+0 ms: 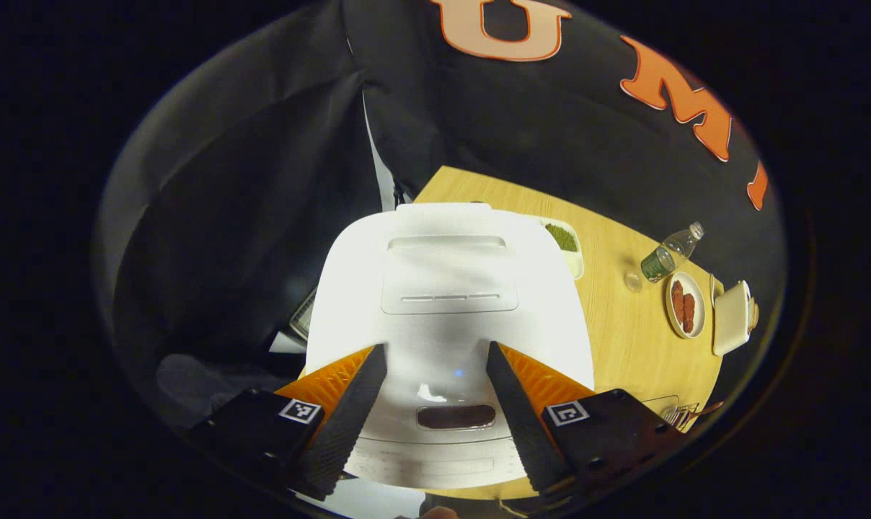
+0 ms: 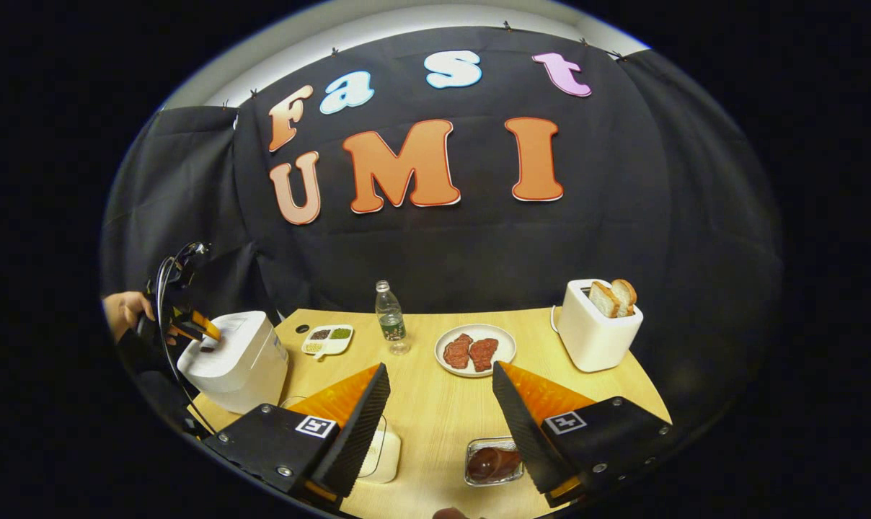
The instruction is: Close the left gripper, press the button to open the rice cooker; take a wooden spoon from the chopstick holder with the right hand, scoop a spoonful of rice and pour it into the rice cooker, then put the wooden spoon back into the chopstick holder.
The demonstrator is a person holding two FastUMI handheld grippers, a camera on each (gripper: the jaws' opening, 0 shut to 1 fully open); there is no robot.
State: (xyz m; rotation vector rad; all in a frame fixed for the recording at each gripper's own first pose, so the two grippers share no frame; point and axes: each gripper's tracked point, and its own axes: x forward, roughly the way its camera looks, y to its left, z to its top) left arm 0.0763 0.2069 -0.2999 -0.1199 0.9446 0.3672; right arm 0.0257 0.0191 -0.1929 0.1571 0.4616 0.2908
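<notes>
Rice cooker: white, rounded plastic rice cooker (image 1: pixel 450 310), lid down, at the near left corner of the light wooden table (image 1: pixel 623 339); in the right gripper view it sits at the table's left edge (image 2: pixel 237 357).
Facing: in the left gripper view its dark oval button (image 1: pixel 456 417) lies at the near end and the recessed handle panel at the far end, so its long axis runs away from the camera.
Left gripper: the left gripper (image 1: pixel 435 404) hangs above the cooker's front, looking down on the lid; its two black ribbed fingers stand apart, with the button in the gap between them. Whether they touch the lid I cannot tell.
Left hand: in the right gripper view a hand (image 2: pixel 125 313) holds that gripper (image 2: pixel 190 328) over the cooker's top, from the left side of the table.
Right gripper: the right gripper (image 2: pixel 441 411) is over the near edge of the table, pointing level toward the back wall, fingers spread wide and empty.
Near the right gripper: a small clear glass dish with a dark brown content (image 2: pixel 493 461) just beside its right finger; a white container (image 2: pixel 381 454) partly behind its left finger.
Open room: bare wood runs between the two fingers up to the white plate with red meat slices (image 2: pixel 475 349).
Farther off: clear plastic bottle (image 2: pixel 390 317), white divided dish of grains (image 2: pixel 327 339), white toaster with bread slices (image 2: pixel 598 324), all well apart from the cooker.
</notes>
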